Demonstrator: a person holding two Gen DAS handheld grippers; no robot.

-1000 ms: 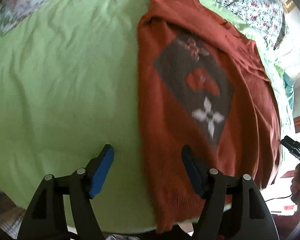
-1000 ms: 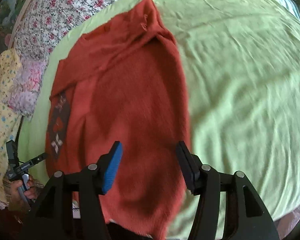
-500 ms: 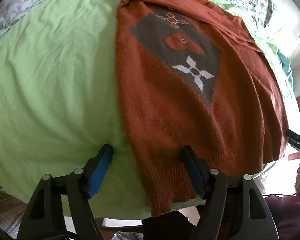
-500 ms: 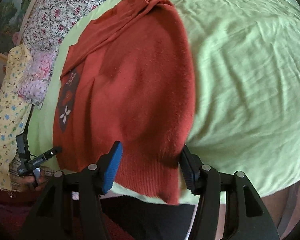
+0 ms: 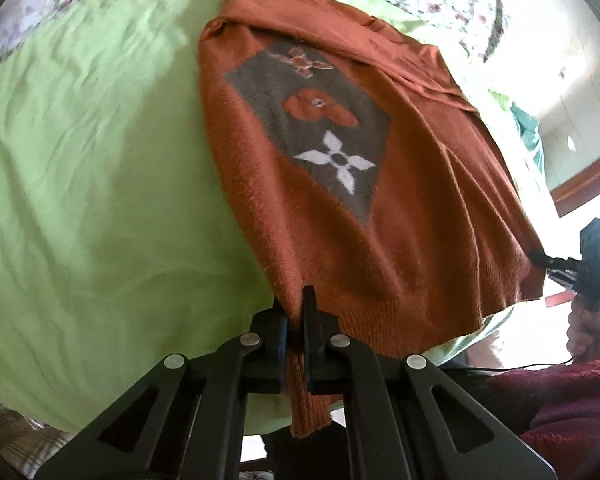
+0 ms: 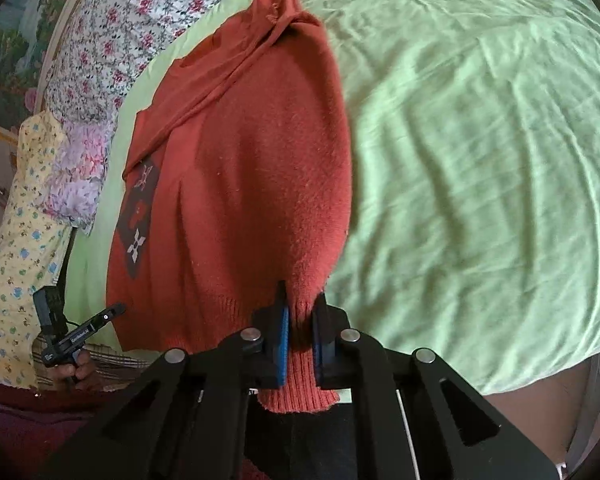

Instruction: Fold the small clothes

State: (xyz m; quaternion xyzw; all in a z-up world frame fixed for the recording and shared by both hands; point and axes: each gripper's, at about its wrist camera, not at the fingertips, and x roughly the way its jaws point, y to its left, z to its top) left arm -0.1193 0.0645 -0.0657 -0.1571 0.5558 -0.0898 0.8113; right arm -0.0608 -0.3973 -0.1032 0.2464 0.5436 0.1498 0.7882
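Fuzzy rust knit sweater point(image 5: 400, 208) on wrinkled green sheet point(image 5: 100, 184), ribbed hem pinched by left claw point(image 5: 296, 320) and right claw point(image 6: 300, 320).

Left claw point(image 5: 296, 312) clamped on ribbed hem corner of rust-orange sweater point(image 5: 400, 240). Sweater spreads ahead and to the claw's right over green bed sheet point(image 5: 100, 200); grey diamond panel point(image 5: 312, 132) with white flower ahead. Right claw point(image 5: 540, 260) far right, at the opposite hem corner.

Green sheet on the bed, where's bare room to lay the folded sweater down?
Bare green sheet spreads wide right of the sweater, and left of it too. It's crowded along the floral pillows and at the near hem, where both claws grip.
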